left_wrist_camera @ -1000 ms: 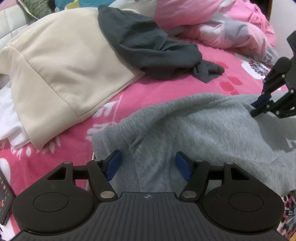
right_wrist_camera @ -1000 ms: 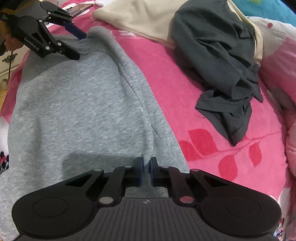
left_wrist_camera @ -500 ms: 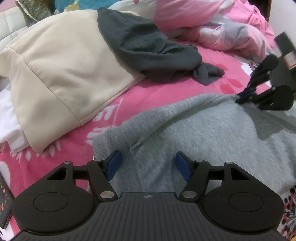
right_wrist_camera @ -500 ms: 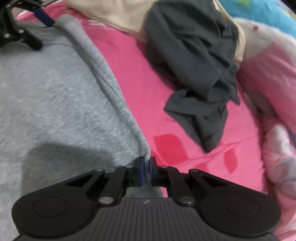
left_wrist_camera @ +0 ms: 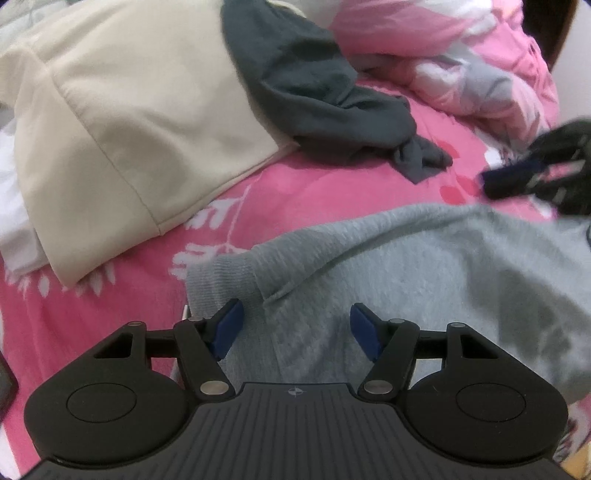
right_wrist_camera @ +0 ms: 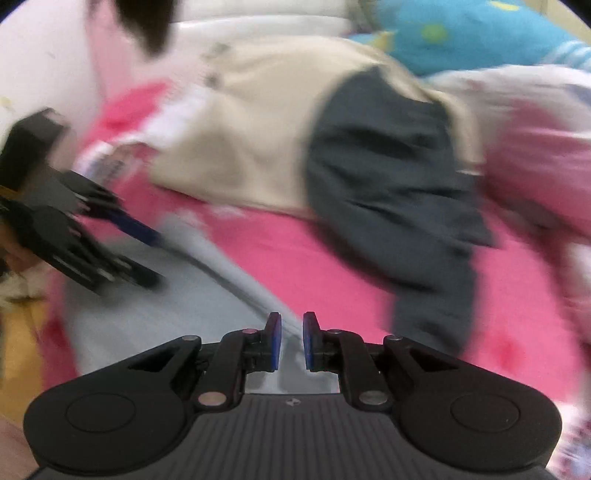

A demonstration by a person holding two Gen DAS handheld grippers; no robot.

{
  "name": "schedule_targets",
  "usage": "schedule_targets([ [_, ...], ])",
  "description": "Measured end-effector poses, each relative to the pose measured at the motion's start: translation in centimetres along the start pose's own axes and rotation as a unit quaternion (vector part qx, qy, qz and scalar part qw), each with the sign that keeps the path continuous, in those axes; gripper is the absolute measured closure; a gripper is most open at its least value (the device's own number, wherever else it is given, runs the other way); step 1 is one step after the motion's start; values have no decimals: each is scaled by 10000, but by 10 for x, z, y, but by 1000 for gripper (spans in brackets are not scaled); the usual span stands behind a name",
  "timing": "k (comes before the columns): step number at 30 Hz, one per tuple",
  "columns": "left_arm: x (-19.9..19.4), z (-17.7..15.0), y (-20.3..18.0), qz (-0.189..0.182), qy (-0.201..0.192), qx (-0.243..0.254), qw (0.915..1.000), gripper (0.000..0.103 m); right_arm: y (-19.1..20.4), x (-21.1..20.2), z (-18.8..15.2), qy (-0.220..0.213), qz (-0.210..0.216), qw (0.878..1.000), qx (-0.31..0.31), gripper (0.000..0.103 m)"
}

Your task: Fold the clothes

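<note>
The left gripper (left_wrist_camera: 295, 330) hangs low over the grey sweatshirt (left_wrist_camera: 406, 273) with its blue-padded fingers (left_wrist_camera: 227, 328) spread wide and nothing between them; the ribbed cuff end of the garment lies just beyond the left pad. The right gripper (right_wrist_camera: 291, 341) has its jaws parted by a narrow gap, and the folded edge of the grey sweatshirt (right_wrist_camera: 236, 273) runs up between the pads; the pads do not press on it in this view, so it reads as let go, though the picture is smeared with motion blur. In the left wrist view the right gripper (left_wrist_camera: 517, 177) shows as a dark blur just above the sweatshirt's far edge, apart from the cloth.

The sweatshirt lies spread on the pink floral bedspread (left_wrist_camera: 295, 192), taking up the near right part of the left view, with one seam fold running across it. Beyond it, across a strip of bare bedspread, a dark grey garment (left_wrist_camera: 325, 96) lies crumpled, draped partly over a cream garment (left_wrist_camera: 129, 110) that spreads to the left. A white cloth (left_wrist_camera: 14, 206) shows under the cream one at the left edge. A rumpled pink quilt (left_wrist_camera: 461, 62) is heaped at the far right. In the right wrist view a blue cushion (right_wrist_camera: 461, 33) sits behind the cream garment.
</note>
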State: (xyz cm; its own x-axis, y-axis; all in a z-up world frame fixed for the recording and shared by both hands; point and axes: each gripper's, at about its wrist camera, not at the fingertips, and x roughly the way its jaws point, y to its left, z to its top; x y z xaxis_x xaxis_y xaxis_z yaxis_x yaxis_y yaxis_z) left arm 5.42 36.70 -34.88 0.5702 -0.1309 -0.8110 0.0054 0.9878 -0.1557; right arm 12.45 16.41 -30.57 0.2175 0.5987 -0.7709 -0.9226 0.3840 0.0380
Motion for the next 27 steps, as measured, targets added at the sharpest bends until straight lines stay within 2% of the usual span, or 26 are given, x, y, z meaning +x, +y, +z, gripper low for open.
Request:
schedule_targets([
  [3,0,0,0,-39,8,134,9999,39,1,56,5,-68,486,9975,499,91],
  [5,-1,-3,-4,-14,-38,384,9993,39,-16,91,4,-46,781,9870,1401,91],
  [6,-2,-4,-6,2,-70,507,9987,39,-26,104,1,-54,969,9762,1938,91],
  [8,-4,-5,-9,43,-130,716,9973,39,-50,120,-10,-126,1374,9397,3128,92],
  [9,-6,-4,-11,73,-158,774,9969,39,-56,124,-15,-159,1418,9265,3482,92],
  [10,-8,-3,-13,112,-196,811,9965,39,-58,126,-18,-176,1412,9187,3684,92],
  [14,-26,5,-20,195,-533,767,9954,38,-43,123,-12,-161,1074,9302,3506,92],
  [17,-24,10,-24,346,-513,706,9956,38,-43,113,-7,-236,883,9303,3552,91],
  [19,-21,14,-28,483,-462,699,9953,38,-47,92,-7,-507,639,9283,3629,88],
  [20,-20,16,-29,549,-468,656,9952,38,-50,77,-9,-683,524,9259,3678,86],
  [22,-21,21,-33,697,-450,550,9950,38,-55,41,-20,-956,292,9230,3715,69],
  [24,-15,25,-53,668,-450,595,9950,38,-60,1,-37,-1028,-28,9301,3525,62],
  [27,-4,30,-88,548,-458,716,9949,38,-68,-54,-68,-681,-606,9541,2853,61],
])
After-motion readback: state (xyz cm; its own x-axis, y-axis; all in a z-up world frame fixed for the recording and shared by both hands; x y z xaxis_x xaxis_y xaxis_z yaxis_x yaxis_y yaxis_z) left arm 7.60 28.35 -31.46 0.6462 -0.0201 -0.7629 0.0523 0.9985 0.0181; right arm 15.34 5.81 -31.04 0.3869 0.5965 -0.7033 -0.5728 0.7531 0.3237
